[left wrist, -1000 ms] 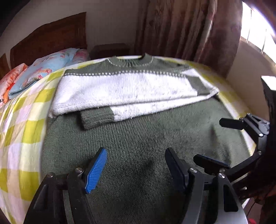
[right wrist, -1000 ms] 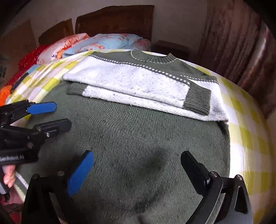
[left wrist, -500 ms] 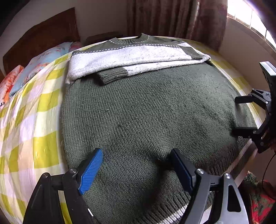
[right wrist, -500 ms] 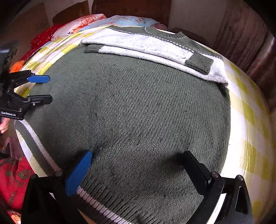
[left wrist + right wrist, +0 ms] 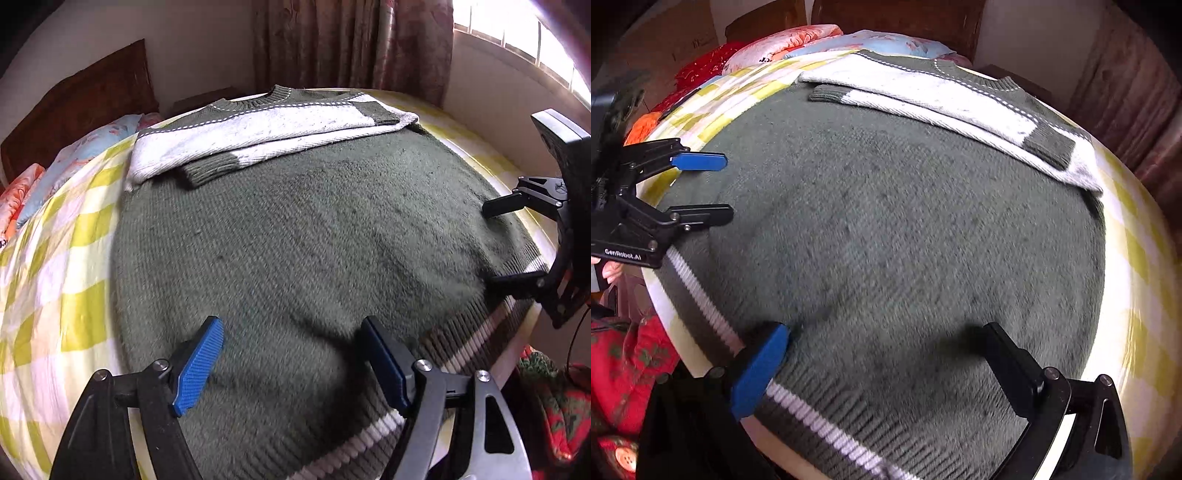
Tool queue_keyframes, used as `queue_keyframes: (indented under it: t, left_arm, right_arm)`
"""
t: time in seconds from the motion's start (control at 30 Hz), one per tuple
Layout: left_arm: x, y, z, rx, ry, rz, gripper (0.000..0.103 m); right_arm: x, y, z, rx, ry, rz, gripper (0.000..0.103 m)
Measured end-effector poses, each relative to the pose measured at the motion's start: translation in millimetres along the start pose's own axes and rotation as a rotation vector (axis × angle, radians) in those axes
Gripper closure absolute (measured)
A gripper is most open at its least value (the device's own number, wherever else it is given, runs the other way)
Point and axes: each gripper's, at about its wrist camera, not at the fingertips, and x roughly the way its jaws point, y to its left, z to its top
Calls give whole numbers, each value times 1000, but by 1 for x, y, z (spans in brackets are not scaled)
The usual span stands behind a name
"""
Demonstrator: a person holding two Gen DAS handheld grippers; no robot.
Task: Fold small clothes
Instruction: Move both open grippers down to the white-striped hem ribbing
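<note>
A green and white knit sweater (image 5: 303, 236) lies flat on the bed, both sleeves (image 5: 258, 155) folded across the chest. Its ribbed hem (image 5: 461, 350) with a white stripe lies at the bed's near edge. My left gripper (image 5: 291, 354) is open and empty, low over the body near the hem's left part. My right gripper (image 5: 886, 365) is open and empty over the hem's right part; the sweater (image 5: 905, 221) fills its view. Each gripper shows in the other's view, the right (image 5: 495, 243) and the left (image 5: 720, 190), both with jaws apart.
The bed has a yellow and white checked sheet (image 5: 55, 295). Pillows (image 5: 812, 40) lie by the wooden headboard (image 5: 81, 107). Curtains (image 5: 351, 40) and a window are beyond the bed. Red patterned cloth (image 5: 624, 362) lies below the bed edge.
Both grippers have drawn back from mid-body toward the hem at the near bed edge and stayed open. The sweater has not moved.
</note>
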Motion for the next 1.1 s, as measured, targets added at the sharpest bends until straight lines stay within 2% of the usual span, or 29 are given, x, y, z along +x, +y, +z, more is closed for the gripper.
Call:
queue_keyframes:
  t: [0.03,0.1,0.17,0.23,0.3,0.37,0.43,0.47,0.53,0.8,0.93,1.03,1.1]
  left_arm:
    - [-5,6,-5,-33,1,-17,23]
    - [-9,5,-12,-3,18,35,23]
    - [-12,3,-11,-18,30,47,25]
    - [-14,-3,-5,-41,25,13,29]
    - [-19,-15,4,-32,-29,-29,29]
    - [-13,-27,9,-7,-35,-6,29]
    - [2,-32,4,29,15,41,26]
    - [-2,-29,-1,24,-26,32,26]
    - [-6,-19,-10,9,-33,6,25]
    - [-27,-5,-39,-38,-42,34,22]
    - [-37,-6,-40,-73,-63,2,25]
    - [-30,-17,-28,-59,-71,7,25]
    - [-19,-25,-29,-18,-43,52,24]
  right_arm:
    - [-4,-3,-8,5,-6,1,0]
    - [-11,-4,-18,12,-8,-6,0]
    - [-14,-7,-21,26,6,-17,0]
    - [-15,-1,-15,33,10,-42,0]
    - [-19,16,-10,10,-46,-45,0]
    - [-18,32,1,-20,-87,-8,0]
    - [-4,44,7,-60,-61,-48,0]
    - [4,46,6,-69,-42,-55,0]
    - [5,33,0,-18,-61,17,0]
    - [-9,11,-30,15,-51,-4,0]
    - [-23,20,-48,32,-58,-36,0]
    - [-24,25,-33,65,-125,-3,0]
    - [-13,31,-26,67,-111,-33,0]
